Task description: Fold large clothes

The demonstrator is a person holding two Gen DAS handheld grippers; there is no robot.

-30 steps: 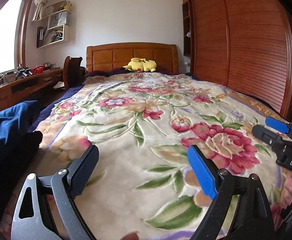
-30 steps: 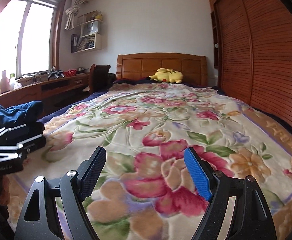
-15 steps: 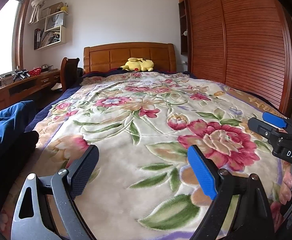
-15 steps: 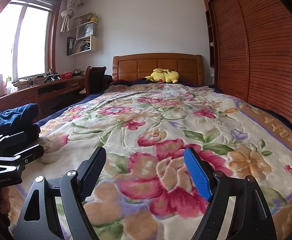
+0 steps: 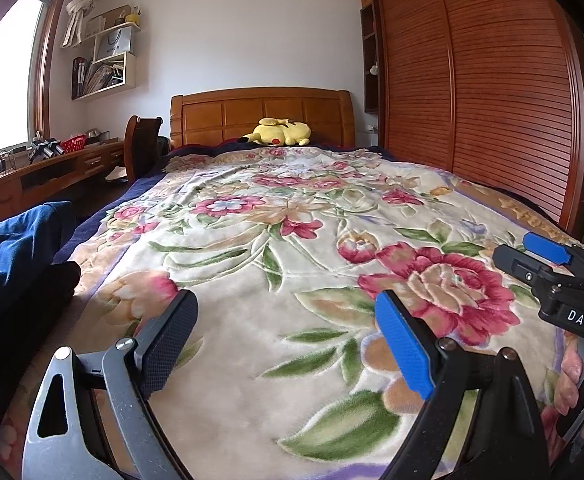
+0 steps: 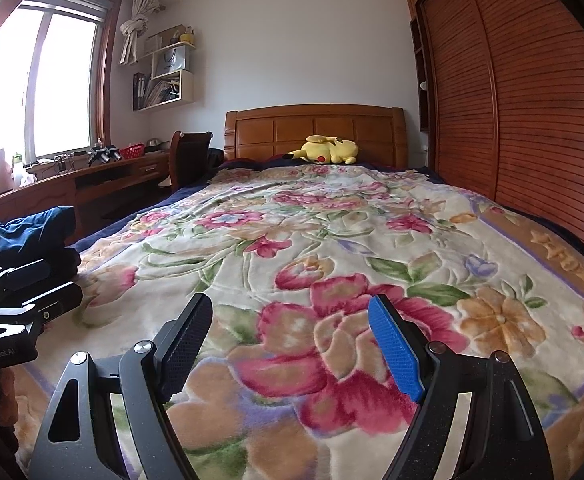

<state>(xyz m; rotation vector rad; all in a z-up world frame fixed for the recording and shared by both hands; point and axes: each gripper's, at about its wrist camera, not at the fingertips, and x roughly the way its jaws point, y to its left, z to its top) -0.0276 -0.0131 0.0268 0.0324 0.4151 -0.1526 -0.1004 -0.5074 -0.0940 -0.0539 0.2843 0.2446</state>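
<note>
Most of both views is filled by a bed spread with a floral blanket (image 5: 252, 248), backed by a wooden headboard (image 6: 316, 130) and flanked on one side by a slatted wooden wardrobe (image 5: 492, 100). A desk (image 6: 104, 176) is seen along the window wall, and a yellow plush toy (image 5: 280, 133) is laid against the headboard. At the near left edge of the bed a heap of dark blue clothing (image 5: 10, 248) is piled, with something darker beneath it; whether that is one garment or several cannot be told from the dim, cropped corner. The left gripper (image 5: 286, 336) is held just above the blanket with its jaws spread wide and nothing between them; the right gripper (image 6: 290, 340) is held beside it in the same way, likewise spread and empty. No garment is laid out on the blanket, so the task is judged to be at its very start, with the fetching step in hand. For the next move, the blue heap would need to be reached to the left, an edge pinched, and the piece drawn onto the open blanket and flattened before any fold is made.
</note>
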